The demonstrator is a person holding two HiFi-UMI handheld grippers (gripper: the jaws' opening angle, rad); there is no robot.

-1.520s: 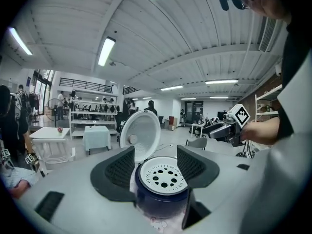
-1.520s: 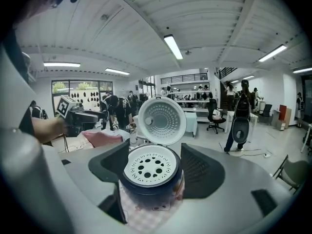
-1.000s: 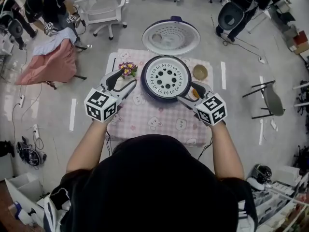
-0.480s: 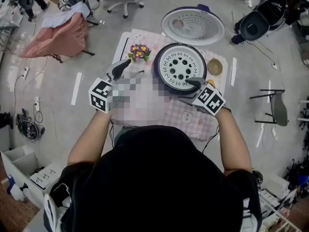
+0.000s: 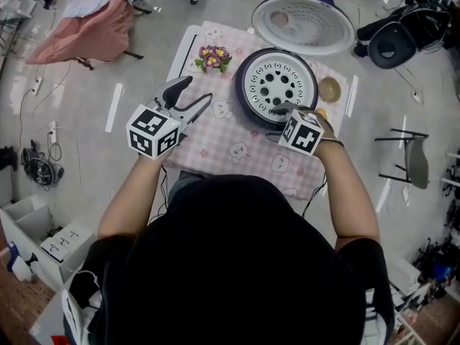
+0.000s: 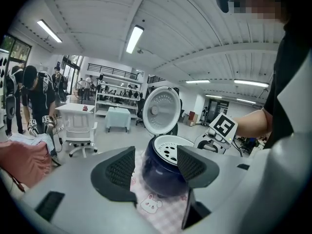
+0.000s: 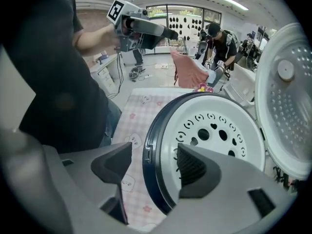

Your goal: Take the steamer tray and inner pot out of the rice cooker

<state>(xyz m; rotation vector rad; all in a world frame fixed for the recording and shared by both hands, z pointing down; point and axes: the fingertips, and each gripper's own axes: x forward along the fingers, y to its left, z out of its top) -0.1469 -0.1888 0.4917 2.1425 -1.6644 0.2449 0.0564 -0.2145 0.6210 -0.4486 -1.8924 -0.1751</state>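
Note:
The dark-blue rice cooker [image 5: 244, 106] stands on the table with its lid [image 5: 302, 21] swung up behind it. The white steamer tray [image 5: 279, 85], full of holes, sits in its mouth [image 7: 219, 130]. My right gripper [image 5: 282, 110] tips steeply down over the cooker's near rim [image 7: 151, 155]. One jaw is outside the wall and the other above the tray's edge. Its jaws have just been closing and stand open, neither pad pressing. My left gripper [image 5: 199, 89] hovers open and empty left of the cooker [image 6: 158, 172].
A pink checked cloth covers the table [image 5: 230, 149]. A small pot of flowers [image 5: 212, 56] stands at the back left and a brown bowl [image 5: 330, 89] to the cooker's right. Chairs, a draped pink cloth and people are on the floor around.
My right gripper has dropped and tilted downward onto the cooker's near rim. The left gripper has sunk a little and stays left of the cooker.

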